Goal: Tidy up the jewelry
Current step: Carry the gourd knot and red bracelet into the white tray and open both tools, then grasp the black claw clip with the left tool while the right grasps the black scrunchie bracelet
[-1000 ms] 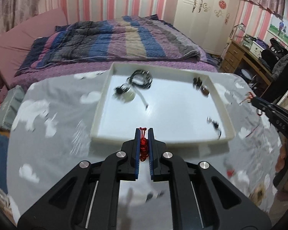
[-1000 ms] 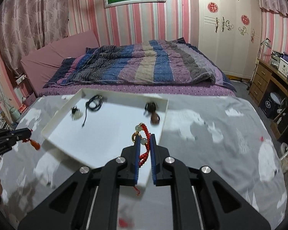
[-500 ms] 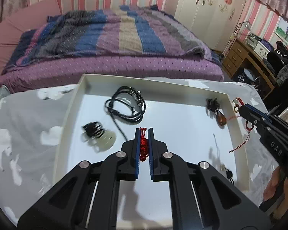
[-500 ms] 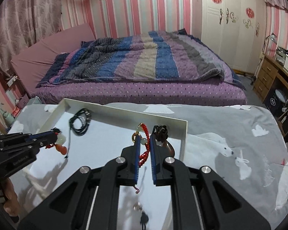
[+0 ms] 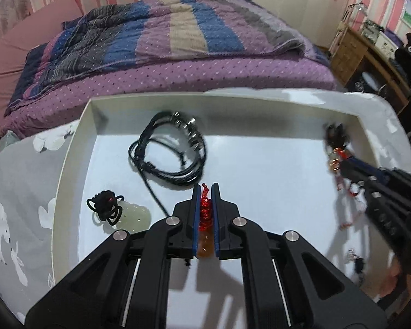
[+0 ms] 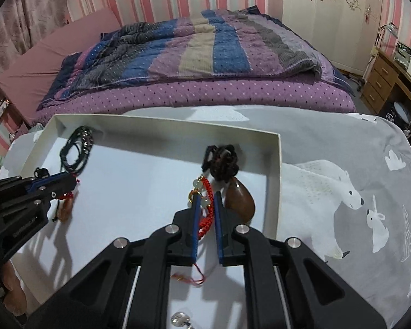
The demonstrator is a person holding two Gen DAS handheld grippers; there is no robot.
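A white tray (image 5: pixel 205 99) (image 6: pixel 164 122) lies on a grey animal-print cloth. My left gripper (image 5: pixel 205 189) hangs over its middle, shut on a red knotted cord with an amber pendant (image 5: pixel 205 242) dangling below; the same gripper (image 6: pixel 68 182) enters the right wrist view from the left. My right gripper (image 6: pixel 205 198) is shut on a red braided cord with pale beads (image 6: pixel 208 192), low over the tray's right end, and shows as a blurred gripper (image 5: pixel 342 164) in the left wrist view. A brown pendant on dark cord (image 6: pixel 239 198) lies just right of it.
In the tray lie a coiled black cord bracelet (image 5: pixel 167 150) (image 6: pixel 76 150), a pale jade pendant on black cord (image 5: pixel 115 211) and a small silver charm (image 6: pixel 179 317). A bed with a striped quilt (image 6: pixel 205 46) stands behind; a wooden desk (image 6: pixel 383 82) is at the right.
Both grippers have come forward and down over the tray, each still holding its red cord. The tray now fills much more of both views.
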